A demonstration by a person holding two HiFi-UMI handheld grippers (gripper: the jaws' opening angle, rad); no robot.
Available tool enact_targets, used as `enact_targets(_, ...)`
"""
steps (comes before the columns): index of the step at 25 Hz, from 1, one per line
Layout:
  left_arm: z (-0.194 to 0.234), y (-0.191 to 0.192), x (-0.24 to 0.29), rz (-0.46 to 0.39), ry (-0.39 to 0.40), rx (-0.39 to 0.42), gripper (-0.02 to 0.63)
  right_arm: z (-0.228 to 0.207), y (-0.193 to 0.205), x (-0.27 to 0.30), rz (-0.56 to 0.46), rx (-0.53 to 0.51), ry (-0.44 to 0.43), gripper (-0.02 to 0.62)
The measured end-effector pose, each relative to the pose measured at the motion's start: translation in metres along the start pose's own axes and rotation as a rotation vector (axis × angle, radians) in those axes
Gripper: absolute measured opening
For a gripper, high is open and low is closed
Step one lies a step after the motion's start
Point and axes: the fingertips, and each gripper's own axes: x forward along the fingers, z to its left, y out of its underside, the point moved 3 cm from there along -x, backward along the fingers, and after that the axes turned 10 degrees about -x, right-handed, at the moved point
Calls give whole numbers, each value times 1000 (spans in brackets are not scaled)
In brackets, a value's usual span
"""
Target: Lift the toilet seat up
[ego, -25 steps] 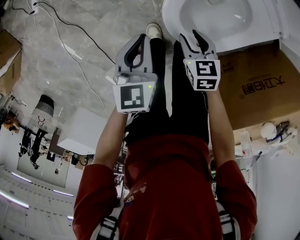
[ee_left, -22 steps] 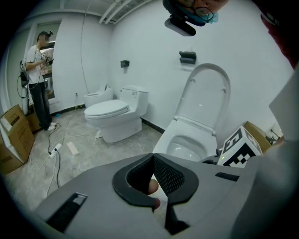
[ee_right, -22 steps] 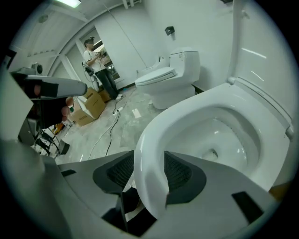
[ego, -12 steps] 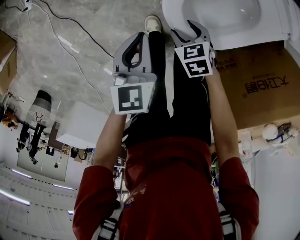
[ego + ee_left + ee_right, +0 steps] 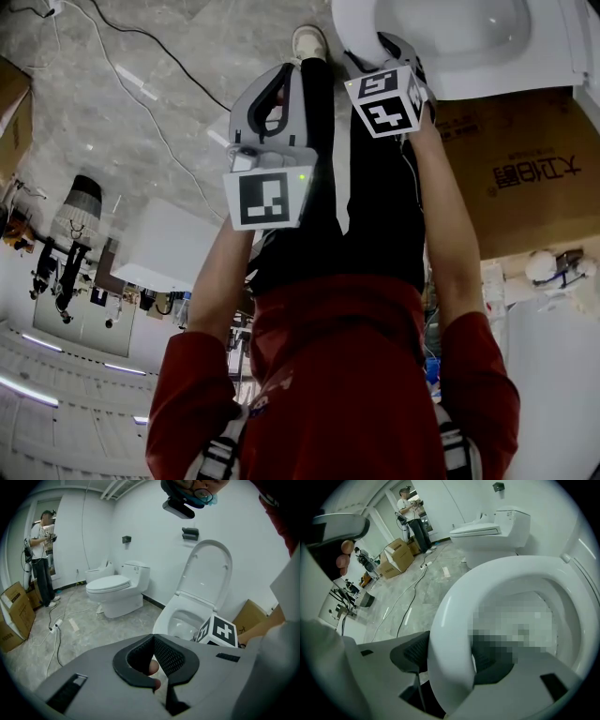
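Two toilets — right hand-held gripper (jaws just opening) straddles one seat

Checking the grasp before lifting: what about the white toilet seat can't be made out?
Right gripper view: the right gripper, jaws just opened wider, straddles the white toilet seat; a mosaic patch blurs the inner pad, contact unclear.
Head view: its marker cube hides the jaws; the top edge cuts off the seat's rear.
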Motion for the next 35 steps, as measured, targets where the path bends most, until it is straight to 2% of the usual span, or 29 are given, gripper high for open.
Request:
enact_targets(15, -9, -20, -10, -19, 32, 32, 11, 0, -6, -11, 43, -1, -13, 244)
enact_targets(26, -26, -76, -31, -112, 62, 63, 11, 5, -28, -59, 29, 15, -73, 244)
enact_targets(35, -47, -123, -59, -178, 85, 97, 11, 5, -44, -105, 24, -5, -84, 244)
